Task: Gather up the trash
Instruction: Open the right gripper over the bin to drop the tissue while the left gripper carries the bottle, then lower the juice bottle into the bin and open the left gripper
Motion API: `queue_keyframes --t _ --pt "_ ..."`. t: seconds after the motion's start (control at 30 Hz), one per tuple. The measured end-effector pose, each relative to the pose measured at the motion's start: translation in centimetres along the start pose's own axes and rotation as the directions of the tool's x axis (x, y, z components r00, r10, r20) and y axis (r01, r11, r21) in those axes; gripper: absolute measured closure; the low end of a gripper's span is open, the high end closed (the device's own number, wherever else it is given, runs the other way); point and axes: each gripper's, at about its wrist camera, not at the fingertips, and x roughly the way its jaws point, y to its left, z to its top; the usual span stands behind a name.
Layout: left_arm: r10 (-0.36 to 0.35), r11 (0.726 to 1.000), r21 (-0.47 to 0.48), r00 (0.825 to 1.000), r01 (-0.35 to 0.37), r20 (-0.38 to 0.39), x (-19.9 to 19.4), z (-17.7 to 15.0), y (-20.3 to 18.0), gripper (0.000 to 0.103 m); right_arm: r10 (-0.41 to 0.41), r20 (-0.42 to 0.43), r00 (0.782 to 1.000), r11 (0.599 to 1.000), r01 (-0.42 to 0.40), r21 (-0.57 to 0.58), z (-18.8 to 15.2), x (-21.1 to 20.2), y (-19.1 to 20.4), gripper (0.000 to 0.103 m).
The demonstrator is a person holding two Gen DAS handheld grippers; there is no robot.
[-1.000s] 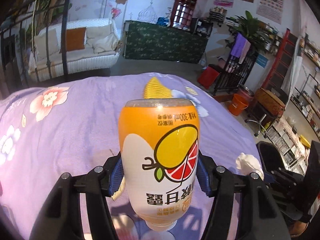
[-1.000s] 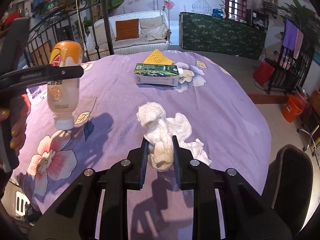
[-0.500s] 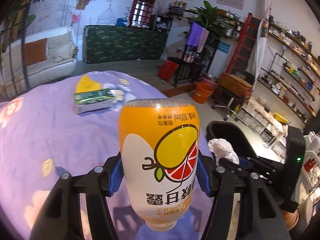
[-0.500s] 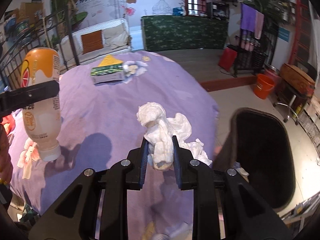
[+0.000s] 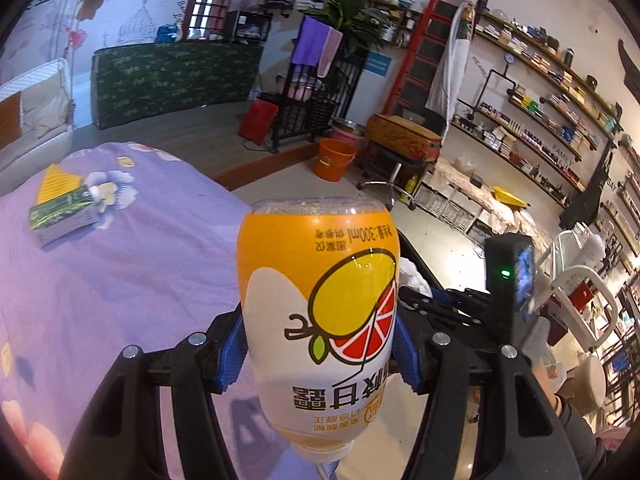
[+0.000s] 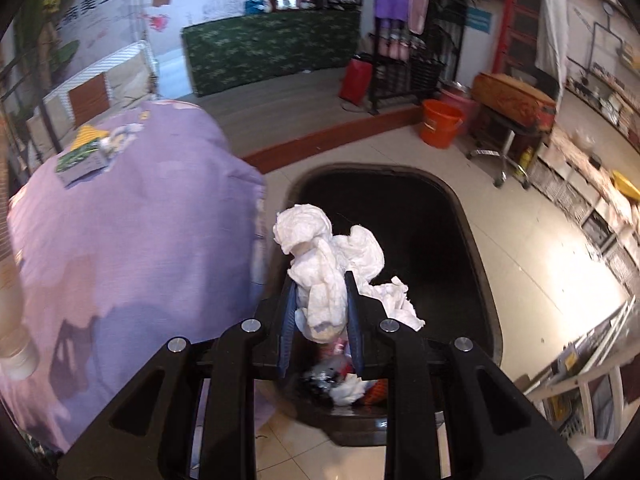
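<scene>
Meanwhile, purple floral bedspread (image 6: 132,248) borders tiled floor (image 6: 532,264); jaws clamp bottle (image 5: 320,320) and tissue (image 6: 324,264).

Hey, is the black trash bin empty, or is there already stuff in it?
Not empty. In the right wrist view, the black trash bin already has mixed rubbish at its bottom, seen below the crumpled tissue that the right gripper holds.

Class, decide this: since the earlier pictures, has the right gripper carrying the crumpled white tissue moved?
Yes. The right gripper, with the crumpled white tissue, has swung off the purple floral bedspread and is now over the open black trash bin beside it.
</scene>
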Motion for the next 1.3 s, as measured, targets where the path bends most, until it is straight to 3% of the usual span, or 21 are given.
queue_keyframes --t 0.23,0.33,0.37,0.4,0.57,0.83,1.07,1.3 --pt "-0.021 0.999 0.045 0.999 0.023 -0.044 2.8 0.1 -2.2 0.043 -0.053 -0.096 0.994 0.997 0.058 0.044 0.3 4.5 -2.2 0.077" --pt "-0.03 0.998 0.055 0.997 0.034 -0.068 3.6 -0.1 -2.7 0.043 -0.092 -0.117 0.989 0.994 0.098 0.049 0.0 5.3 -2.7 0.05" --pt "-0.032 0.998 0.059 0.997 0.036 -0.075 3.9 -0.1 -2.9 0.043 -0.101 -0.113 0.988 0.993 0.108 0.056 -0.1 5.2 -2.8 0.035" --pt "-0.033 0.997 0.065 0.996 0.038 -0.083 4.2 -0.2 -2.9 0.043 -0.104 -0.106 0.989 0.992 0.111 0.066 -0.3 5.1 -3.1 0.032" --pt "-0.045 0.996 0.07 0.99 0.055 -0.132 5.9 -0.7 -3.7 0.043 -0.11 -0.061 0.992 0.989 0.115 0.087 -1.2 2.9 -3.3 0.031" --pt "-0.063 0.993 0.087 0.982 0.08 -0.181 8.7 -0.1 -5.1 0.043 -0.156 0.045 0.987 0.983 0.151 0.103 -3.1 -3.0 -3.5 0.022" --pt "-0.096 0.99 0.084 0.971 0.117 -0.219 11.6 0.9 -6.8 0.043 -0.169 0.08 0.982 0.975 0.154 0.163 -5.3 -6.7 -5.4 0.016" --pt "-0.107 0.983 0.113 0.953 0.144 -0.284 14.9 1.7 -8.4 0.043 -0.191 0.06 0.98 0.96 0.173 0.22 -6.5 -8.1 -7.7 0.016"
